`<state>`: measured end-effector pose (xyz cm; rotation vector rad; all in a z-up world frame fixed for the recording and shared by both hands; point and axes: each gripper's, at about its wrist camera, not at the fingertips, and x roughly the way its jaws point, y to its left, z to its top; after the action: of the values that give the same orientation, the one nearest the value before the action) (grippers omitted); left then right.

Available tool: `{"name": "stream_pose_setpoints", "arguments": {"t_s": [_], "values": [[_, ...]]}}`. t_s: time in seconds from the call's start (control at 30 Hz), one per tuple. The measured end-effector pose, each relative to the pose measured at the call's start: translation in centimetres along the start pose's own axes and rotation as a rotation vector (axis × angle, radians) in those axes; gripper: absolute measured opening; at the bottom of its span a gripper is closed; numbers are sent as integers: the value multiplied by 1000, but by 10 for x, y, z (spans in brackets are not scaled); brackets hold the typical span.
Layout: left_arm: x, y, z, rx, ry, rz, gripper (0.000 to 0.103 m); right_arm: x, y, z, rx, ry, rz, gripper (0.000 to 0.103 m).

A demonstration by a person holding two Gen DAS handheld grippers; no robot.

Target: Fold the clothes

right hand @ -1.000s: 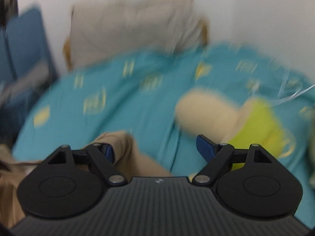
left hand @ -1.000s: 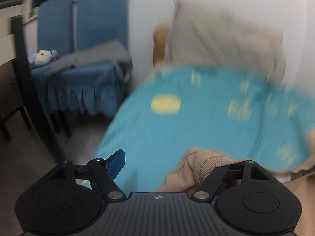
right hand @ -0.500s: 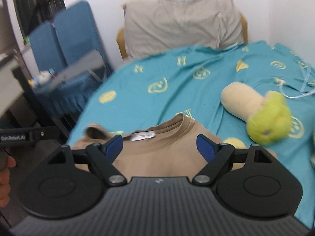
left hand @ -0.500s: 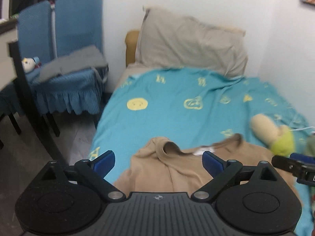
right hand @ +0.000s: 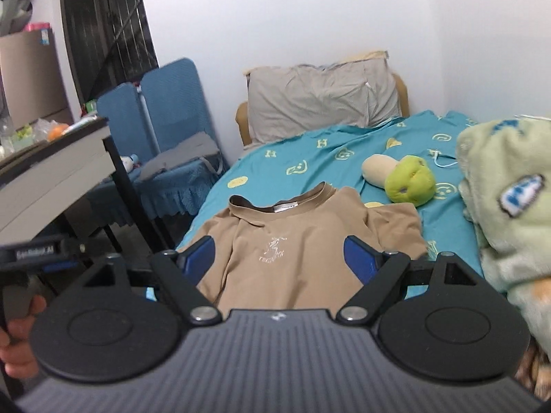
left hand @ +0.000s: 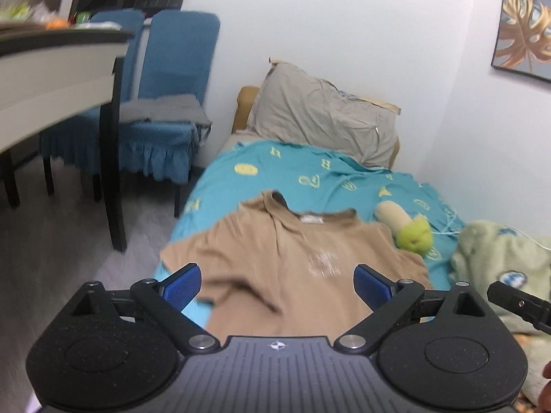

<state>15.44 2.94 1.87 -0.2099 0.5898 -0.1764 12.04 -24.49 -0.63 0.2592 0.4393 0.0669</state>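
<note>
A tan T-shirt (left hand: 292, 258) lies spread face up on the teal bedsheet (left hand: 275, 175), collar toward the pillow; it also shows in the right wrist view (right hand: 299, 241) with a small white chest print. My left gripper (left hand: 278, 284) is open and empty, held above the shirt's near part. My right gripper (right hand: 279, 258) is open and empty, also above the shirt's lower half. Neither touches the cloth.
A green and beige plush toy (right hand: 406, 179) lies right of the shirt. A pale green fleece blanket (right hand: 509, 206) is heaped at the right. A grey pillow (right hand: 320, 99) leans at the headboard. Blue chairs (left hand: 165, 103) and a table (left hand: 51, 79) stand left of the bed.
Both grippers let go of the shirt's shoulders and pulled back and up from the bed. The shirt now lies flat and more of it is in view.
</note>
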Motion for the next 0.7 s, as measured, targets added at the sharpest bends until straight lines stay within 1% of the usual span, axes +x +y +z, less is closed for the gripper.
{"name": "stream_pose_setpoints", "arguments": {"t_s": [0.07,0.17,0.3,0.4,0.53,0.7], "values": [[-9,4,-12,-37,7,-8,97,-13,-5,-10,26,-16,0,83],[-12,10,-25,-86,20,-10,96,-20,-11,-24,64,-10,1,83],[-1,22,-37,-144,43,13,96,-24,-10,-30,12,-18,-27,83],[13,30,-40,-178,54,37,96,-22,-12,-30,17,-29,-46,83],[39,46,-38,-256,69,61,96,-20,-8,-32,-8,-40,-79,83],[80,65,-37,-353,99,84,96,-8,-18,-32,44,-4,-89,83]]}}
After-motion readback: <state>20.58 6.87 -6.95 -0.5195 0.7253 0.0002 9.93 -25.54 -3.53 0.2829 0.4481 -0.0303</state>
